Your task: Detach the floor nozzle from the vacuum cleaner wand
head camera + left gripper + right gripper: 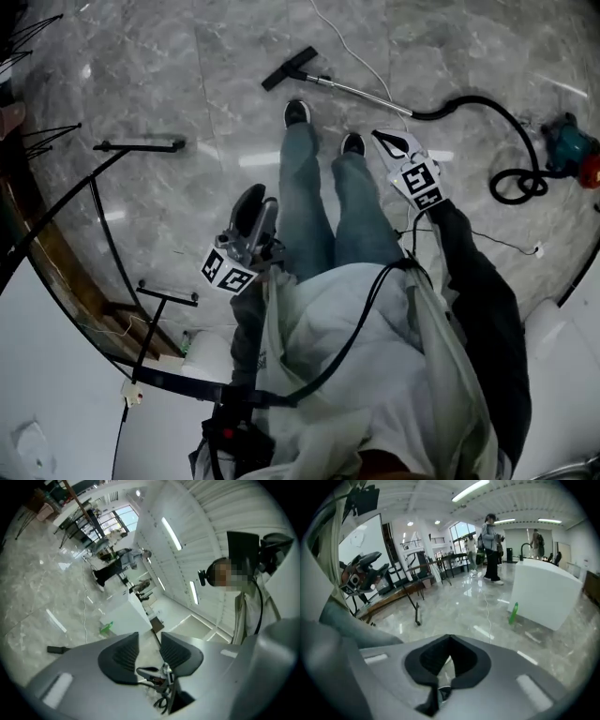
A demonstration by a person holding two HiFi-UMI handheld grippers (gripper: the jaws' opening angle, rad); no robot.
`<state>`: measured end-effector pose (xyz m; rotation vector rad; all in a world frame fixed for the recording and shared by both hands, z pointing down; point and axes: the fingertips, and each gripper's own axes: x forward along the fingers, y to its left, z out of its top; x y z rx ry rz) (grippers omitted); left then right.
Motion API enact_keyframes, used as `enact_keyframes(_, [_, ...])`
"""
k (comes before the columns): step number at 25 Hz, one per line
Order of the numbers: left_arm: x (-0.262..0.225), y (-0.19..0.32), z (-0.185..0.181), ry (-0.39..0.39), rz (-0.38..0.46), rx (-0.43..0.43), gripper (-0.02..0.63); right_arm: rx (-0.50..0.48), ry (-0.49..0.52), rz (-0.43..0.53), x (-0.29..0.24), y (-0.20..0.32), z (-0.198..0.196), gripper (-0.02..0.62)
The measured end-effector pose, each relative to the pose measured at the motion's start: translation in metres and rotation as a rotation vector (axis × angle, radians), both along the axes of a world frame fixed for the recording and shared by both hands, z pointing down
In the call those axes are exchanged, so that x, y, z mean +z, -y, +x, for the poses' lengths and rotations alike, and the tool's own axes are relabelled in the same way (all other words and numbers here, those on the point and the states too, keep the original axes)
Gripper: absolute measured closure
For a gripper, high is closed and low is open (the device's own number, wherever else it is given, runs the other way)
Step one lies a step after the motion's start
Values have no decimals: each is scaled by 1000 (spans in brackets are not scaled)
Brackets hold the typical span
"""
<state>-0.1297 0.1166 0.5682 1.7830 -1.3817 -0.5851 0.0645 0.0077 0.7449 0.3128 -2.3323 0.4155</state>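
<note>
Floor nozzle [289, 68], black and flat, is joined to the far-left end of the metal wand [361, 91] as we see it in the head view. We find the wand lying flat on the grey marble floor [187, 84]. From the wand's right end a black hose [487, 122] curves away to the teal vacuum body [572, 150], which sits well to the wand's right. The person's shoes [297, 112] stand just on the near side of the wand.

Left gripper [255, 202] is held well short of the wand, on the near side and to its left. In the left gripper view we read its jaws [149, 639] as narrowly apart, with nothing between the pads. Right gripper [389, 141] is near the wand, just on its near side and not touching it. In the right gripper view we read its jaws [450, 637] as closed together, pad on pad, with nothing between them.
</note>
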Motion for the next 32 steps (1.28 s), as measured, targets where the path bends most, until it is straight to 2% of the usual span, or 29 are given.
enact_keyframes(2, [60,20,-6,-25,-78,80,602,-55,-100,-38,75,7,-9,597])
enact_keyframes(4, [117,41,-22,-26,-135,127,603,-102,-210,-69,154,19,-15,597])
enact_keyframes(8, [229,81,-70,145,-194,148,603,-192,-416,-75,308,58,-34,594])
enact_keyframes(9, [255,85,-81,183,-216,144,603,-208,-465,-77,342,62,-36,531])
enact_keyframes(10, [277,87,-90,209,-236,140,603,-221,-503,-80,372,64,-38,502])
enact_keyframes(11, [297,88,-97,222,-253,134,603,-232,-525,-84,398,63,-40,502])
enact_keyframes(12, [315,87,-104,225,-270,121,603,-244,-535,-87,419,61,-43,486])
enact_keyframes(13, [331,86,-110,220,-287,103,603,-256,-536,-91,438,57,-46,438])
enact_keyframes(16, [369,78,-121,200,-333,55,603,-331,-553,-90,488,37,-52,419])
enact_keyframes(18, [387,73,-121,184,-347,44,603,-396,-623,-59,523,26,-48,416])
enact_keyframes(20, [398,71,-116,162,-346,44,603,-475,-744,7,552,21,-39,421])
enact_keyframes(22, [405,70,-106,138,-335,59,603,-502,-796,33,560,19,-36,433])
enact_keyframes(25, [411,72,-86,107,-313,109,601,-482,-736,-24,554,20,-37,459])
enact_keyframes(26, [409,72,-76,78,-302,120,580,-478,-718,-55,546,20,-38,459])
enact_keyframes(28, [401,77,-56,-12,-270,135,460,-449,-672,-95,514,25,-46,460])
enact_keyframes(30, [384,84,-36,-113,-238,146,393,-407,-603,-117,457,32,-64,460])
enact_keyframes(32, [357,92,-16,-229,-207,161,259,-378,-544,-141,387,31,-81,460])
